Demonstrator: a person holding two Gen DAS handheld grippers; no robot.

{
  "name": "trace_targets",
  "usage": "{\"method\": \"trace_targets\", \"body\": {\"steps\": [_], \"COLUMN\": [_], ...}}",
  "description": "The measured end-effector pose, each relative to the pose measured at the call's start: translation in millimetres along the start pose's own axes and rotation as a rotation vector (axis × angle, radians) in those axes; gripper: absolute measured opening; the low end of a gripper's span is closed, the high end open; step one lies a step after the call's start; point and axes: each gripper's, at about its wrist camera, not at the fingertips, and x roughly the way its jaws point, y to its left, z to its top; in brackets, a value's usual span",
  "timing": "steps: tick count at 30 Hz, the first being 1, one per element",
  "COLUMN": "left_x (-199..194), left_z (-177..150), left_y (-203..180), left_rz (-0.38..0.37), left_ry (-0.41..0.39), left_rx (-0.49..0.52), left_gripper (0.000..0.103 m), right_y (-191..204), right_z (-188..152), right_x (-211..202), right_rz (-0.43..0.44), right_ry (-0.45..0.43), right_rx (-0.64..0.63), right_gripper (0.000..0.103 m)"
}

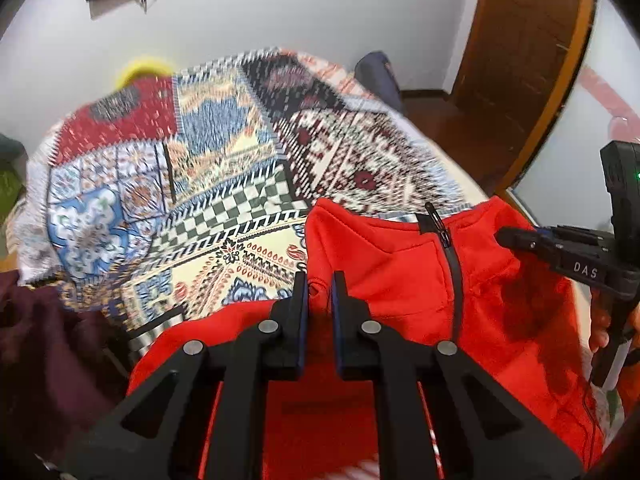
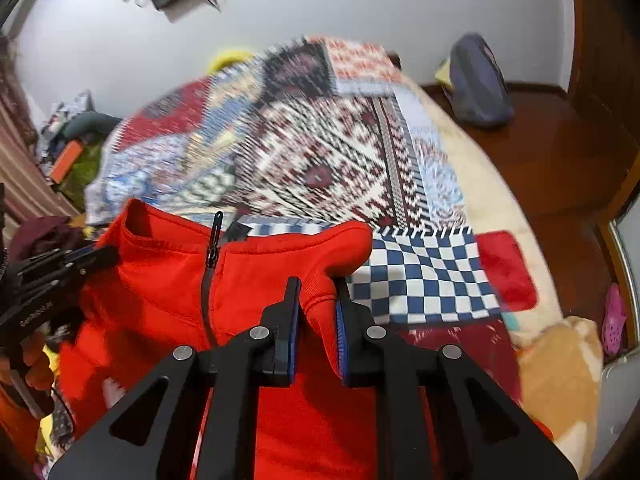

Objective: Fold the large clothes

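A red zip-up jacket [image 1: 400, 280] with a black front zipper [image 1: 454, 264] hangs between both grippers above the patterned bed cover [image 1: 200, 168]. My left gripper [image 1: 320, 292] is shut on the jacket's fabric at one shoulder. My right gripper [image 2: 318, 300] is shut on a fold of the red jacket [image 2: 256, 280] at the other shoulder. The right gripper also shows at the right edge of the left wrist view [image 1: 516, 240], and the left gripper shows at the left edge of the right wrist view [image 2: 92, 258]. The jacket's lower part is hidden below the grippers.
A bed with a patchwork cover [image 2: 320, 152] fills the middle. A dark maroon garment [image 1: 44, 340] lies at the left. A blue bag [image 2: 476, 80] stands on the wooden floor by the wall. A wooden door [image 1: 520, 48] is at the right. Clutter [image 2: 72, 148] lies left of the bed.
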Motion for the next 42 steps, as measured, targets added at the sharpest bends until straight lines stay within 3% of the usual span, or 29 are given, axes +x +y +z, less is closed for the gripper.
{"method": "trace_targets", "body": {"steps": [8, 14, 20, 29, 35, 42], "left_x": [-95.2, -126.6, -127.4, -108.6, -114.0, -140.0], "left_z": [-41.9, -96.9, -147.4, -214.7, -240.6, -245.9], "left_y": [-30.2, -46.7, -53.4, -60.1, -58.4, -53.7], "left_rz": [-0.004, -0.011, -0.036, -0.054, -0.071, -0.011], "left_ry": [-0.052, -0.039, 0.020, 0.128, 0.153, 0.140], "left_rx": [0.051, 0.060, 0.026, 0.000, 0.000, 0.050], "left_gripper": [0.009, 0.009, 0.009, 0.012, 0.017, 0.021], "right_y": [30.0, 43.8, 44.3, 42.1, 37.6, 26.8], "right_z": [-36.4, -82.4, -131.7, -185.1, -206.4, -206.0], "right_x": [-80.9, -108.9, -109.5, -100.5, -111.3, -136.7], "right_rz": [0.021, 0.044, 0.077, 0.052, 0.029, 0.017], "right_ry": [-0.052, -0.032, 0.039, 0.120, 0.139, 0.137], "right_rx": [-0.078, -0.098, -0.060, -0.050, -0.054, -0.041], "right_gripper": [0.014, 0.014, 0.014, 0.015, 0.022, 0.022]}}
